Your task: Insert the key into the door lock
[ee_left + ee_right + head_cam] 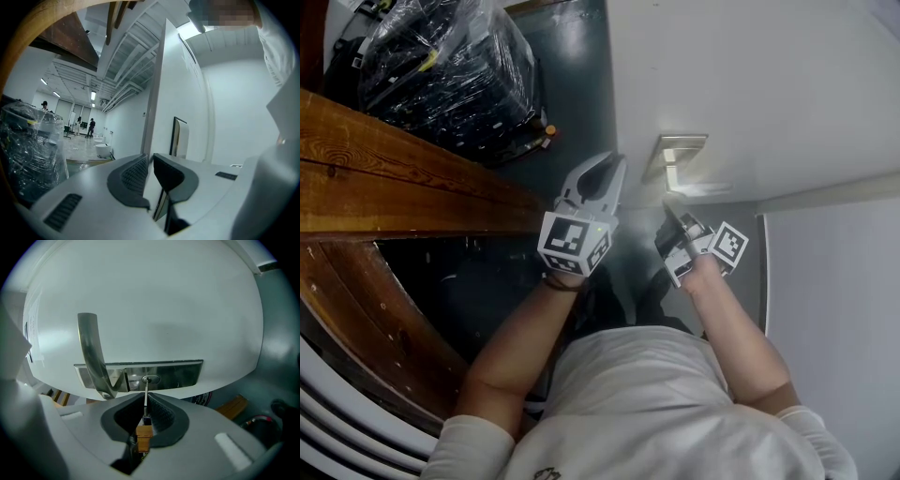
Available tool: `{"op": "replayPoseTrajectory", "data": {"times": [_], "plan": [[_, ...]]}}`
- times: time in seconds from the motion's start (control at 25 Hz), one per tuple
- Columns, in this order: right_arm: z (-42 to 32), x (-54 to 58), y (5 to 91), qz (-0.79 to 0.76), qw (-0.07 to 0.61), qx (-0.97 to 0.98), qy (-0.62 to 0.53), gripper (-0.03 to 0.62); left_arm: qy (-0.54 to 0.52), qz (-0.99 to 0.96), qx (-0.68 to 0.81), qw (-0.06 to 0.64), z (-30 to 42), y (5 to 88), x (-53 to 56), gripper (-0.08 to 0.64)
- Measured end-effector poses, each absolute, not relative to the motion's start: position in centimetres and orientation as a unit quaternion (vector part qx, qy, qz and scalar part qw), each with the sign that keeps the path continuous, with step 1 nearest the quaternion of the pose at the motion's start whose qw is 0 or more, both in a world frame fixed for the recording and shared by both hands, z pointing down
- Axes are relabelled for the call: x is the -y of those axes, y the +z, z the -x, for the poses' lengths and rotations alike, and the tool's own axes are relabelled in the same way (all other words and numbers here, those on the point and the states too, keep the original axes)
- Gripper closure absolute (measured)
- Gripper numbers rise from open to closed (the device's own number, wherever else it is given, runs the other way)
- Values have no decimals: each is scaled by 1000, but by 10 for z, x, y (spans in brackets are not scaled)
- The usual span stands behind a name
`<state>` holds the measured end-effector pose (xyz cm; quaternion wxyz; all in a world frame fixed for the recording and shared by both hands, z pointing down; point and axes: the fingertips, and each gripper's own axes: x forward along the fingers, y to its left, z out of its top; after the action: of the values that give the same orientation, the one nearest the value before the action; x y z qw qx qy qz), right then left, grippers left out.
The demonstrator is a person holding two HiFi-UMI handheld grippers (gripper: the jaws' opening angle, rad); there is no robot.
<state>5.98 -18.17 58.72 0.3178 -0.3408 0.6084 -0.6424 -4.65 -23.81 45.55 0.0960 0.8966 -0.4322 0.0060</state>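
Observation:
A white door [750, 84] carries a steel lock plate [173, 372] with a lever handle [92, 352] and a round keyhole [150, 379]. My right gripper [146, 409] is shut on a thin metal key [146, 399] with a brown tag [144, 434]. The key's tip meets the keyhole; how deep it sits is hidden. In the head view the right gripper [677, 214] points at the lock plate [677, 155]. My left gripper [604, 169] hovers by the door's edge [155, 112]. Its jaws stand a narrow gap apart, with nothing between them [151, 161].
A plastic-wrapped black bundle [450, 66] lies on the grey floor beyond the door's edge. A heavy wooden beam [394, 178] crosses at the left. A white wall [834, 319] stands right of the door. People stand far off in the hall [91, 125].

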Motion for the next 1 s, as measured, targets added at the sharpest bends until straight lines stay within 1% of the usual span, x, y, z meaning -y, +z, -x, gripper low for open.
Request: {"op": "replayPoseTrajectory", "data": {"times": [0.52,0.72,0.84,1.0], "plan": [[-56,210,589,357,325,-609,-629,569,11,-896,435,95,47,455,239,522],[-55,208,588,360,313,-626,-617,564,23,-901,426,84,46,456,240,521],[-48,201,585,349,300,-641,-614,514,25,-901,425,82,46,456,240,520],[-47,180,586,353,272,-653,-612,506,24,-899,430,80,47,452,238,520]]}}
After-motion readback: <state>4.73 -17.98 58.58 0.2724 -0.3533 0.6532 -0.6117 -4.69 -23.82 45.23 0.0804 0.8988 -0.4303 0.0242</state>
